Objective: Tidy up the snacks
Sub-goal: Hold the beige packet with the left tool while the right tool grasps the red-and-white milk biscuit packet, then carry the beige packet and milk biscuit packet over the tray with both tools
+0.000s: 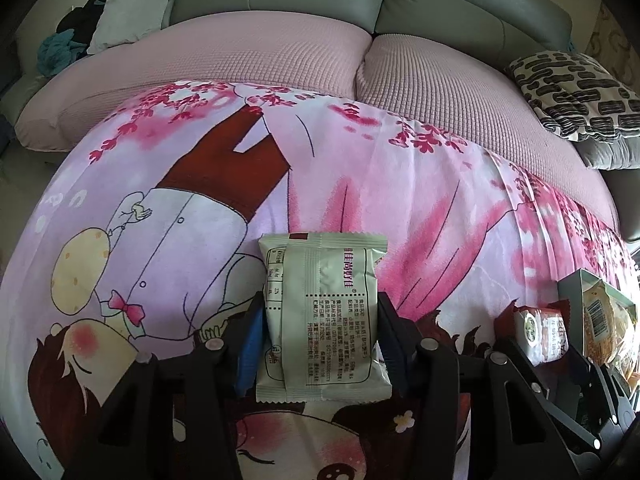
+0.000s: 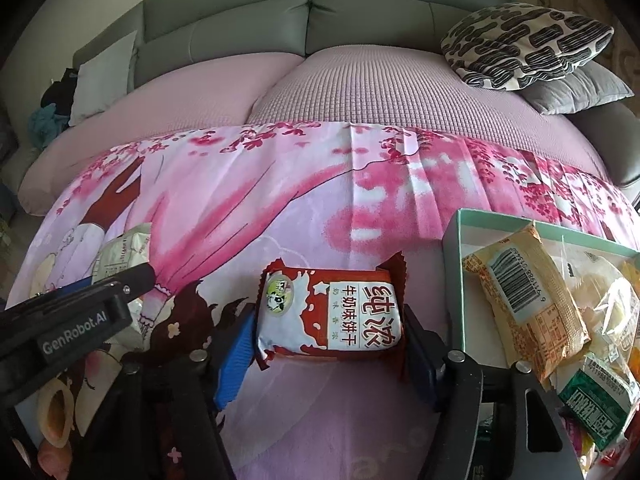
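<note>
My left gripper (image 1: pixel 320 328) is shut on a pale green snack packet (image 1: pixel 324 316), back side up, just above the pink cartoon sheet (image 1: pixel 400 184). My right gripper (image 2: pixel 330 340) is shut on a red and white milk biscuit packet (image 2: pixel 332 312). That packet also shows at the right of the left wrist view (image 1: pixel 538 330). A teal-rimmed box (image 2: pixel 454 280) stands right of the right gripper and holds several snack packets, an orange one (image 2: pixel 524 300) on top. The left gripper body (image 2: pixel 76 320) and its pale packet (image 2: pixel 120 256) show at the left of the right wrist view.
The sheet lies over a pink-covered grey sofa (image 2: pixel 304 32). A black and cream patterned cushion (image 2: pixel 520 40) sits on a grey one (image 2: pixel 580 88) at the far right. A white pillow (image 1: pixel 128 16) and dark clothes (image 1: pixel 76 24) lie at the far left.
</note>
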Action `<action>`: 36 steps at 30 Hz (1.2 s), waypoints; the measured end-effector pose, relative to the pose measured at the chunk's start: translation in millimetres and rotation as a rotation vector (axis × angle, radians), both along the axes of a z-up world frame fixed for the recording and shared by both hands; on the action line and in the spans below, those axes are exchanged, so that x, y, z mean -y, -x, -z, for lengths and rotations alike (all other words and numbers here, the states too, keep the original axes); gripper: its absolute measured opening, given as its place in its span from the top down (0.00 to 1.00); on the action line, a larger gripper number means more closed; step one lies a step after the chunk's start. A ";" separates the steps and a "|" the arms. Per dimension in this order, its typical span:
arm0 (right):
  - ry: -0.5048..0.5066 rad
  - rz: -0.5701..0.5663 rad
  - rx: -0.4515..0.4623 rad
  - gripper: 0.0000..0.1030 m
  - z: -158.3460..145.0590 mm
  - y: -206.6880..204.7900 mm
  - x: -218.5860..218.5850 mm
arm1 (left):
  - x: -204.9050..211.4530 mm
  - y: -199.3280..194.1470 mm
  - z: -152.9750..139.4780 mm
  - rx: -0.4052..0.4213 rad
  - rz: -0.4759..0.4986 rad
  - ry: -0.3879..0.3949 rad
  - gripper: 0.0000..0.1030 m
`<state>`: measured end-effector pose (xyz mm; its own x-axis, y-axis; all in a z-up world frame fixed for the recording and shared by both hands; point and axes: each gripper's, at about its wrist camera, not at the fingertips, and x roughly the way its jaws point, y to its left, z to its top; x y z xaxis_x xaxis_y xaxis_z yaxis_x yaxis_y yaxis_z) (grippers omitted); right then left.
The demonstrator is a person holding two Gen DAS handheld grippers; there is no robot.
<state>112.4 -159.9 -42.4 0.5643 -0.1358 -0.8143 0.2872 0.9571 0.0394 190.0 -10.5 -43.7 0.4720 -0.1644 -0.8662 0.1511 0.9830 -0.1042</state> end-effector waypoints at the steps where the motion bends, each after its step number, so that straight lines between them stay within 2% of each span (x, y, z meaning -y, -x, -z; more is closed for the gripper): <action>1: -0.003 0.003 0.002 0.33 -1.0 1.5 0.5 | -0.6 0.7 -1.2 0.002 -0.002 -0.002 0.48; 14: -0.014 -0.004 0.062 0.35 -31.5 21.7 -5.4 | 0.0 11.9 -28.4 0.050 0.013 -0.008 0.48; 26: -0.028 0.047 0.063 0.35 -45.4 53.4 1.2 | 2.2 34.5 -55.5 0.090 0.033 -0.011 0.48; 36: -0.042 0.093 0.098 0.35 -60.6 90.1 14.4 | 22.6 64.7 -65.8 0.106 0.105 0.010 0.48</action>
